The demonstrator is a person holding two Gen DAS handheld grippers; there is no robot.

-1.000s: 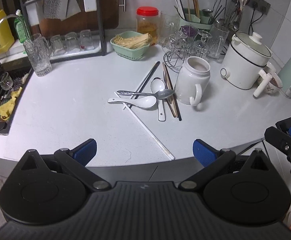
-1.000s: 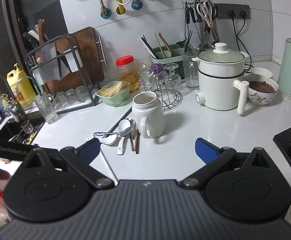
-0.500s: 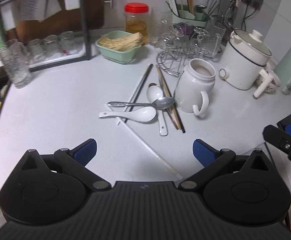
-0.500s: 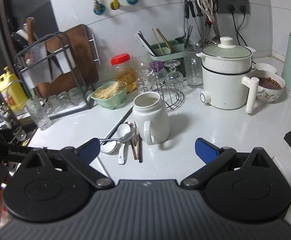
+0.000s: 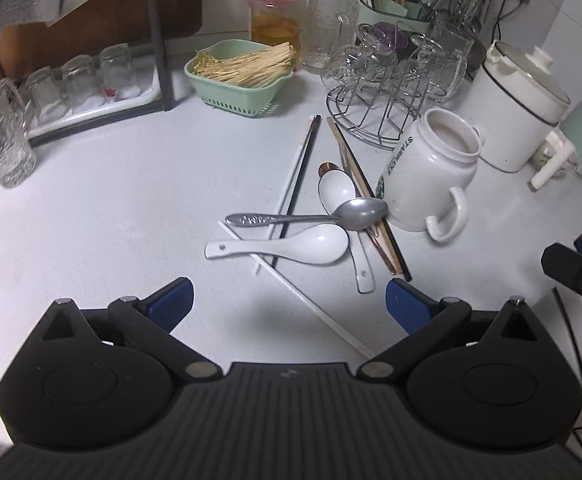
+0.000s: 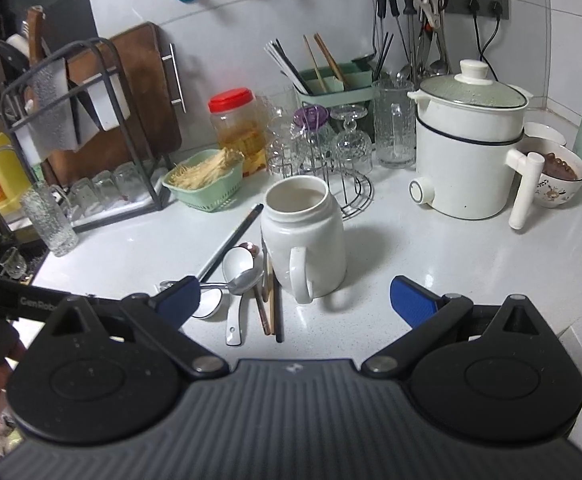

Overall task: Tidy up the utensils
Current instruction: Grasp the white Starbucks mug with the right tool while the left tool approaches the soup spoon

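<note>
Your left gripper [image 5: 289, 300] hovers over the front edge of the counter [image 5: 111, 200], its jaws spread wide and holding nothing; the blue fingertips [image 5: 171, 300] flank the near end of the utensil heap. Your right gripper [image 6: 295, 298] hangs likewise above the front edge, jaws spread and empty — its left pad overlaps the heap in that view, though contact cannot be judged.

The utensils lie in a loose pile near the middle of the counter, just beside the white mug [image 5: 427, 176], which stands upright with its handle turned toward the front edge. A metal spoon [image 5: 311, 216] lies crosswise on top, its bowl close to the mug's base. Beneath it lies a white ceramic spoon [image 5: 287, 245], handle pointing toward the left edge. A second white spoon [image 5: 337, 192] lies bowl-back, handle toward the front. A dark chopstick [image 5: 299, 176] and a white chopstick [image 5: 311, 300] cross under the spoons; a wooden pair [image 5: 361, 180] runs alongside the mug.

Toward the back edge stand a green basket [image 5: 243, 80], a wire glass rack [image 5: 371, 120] and a white pot [image 5: 519, 100].
</note>
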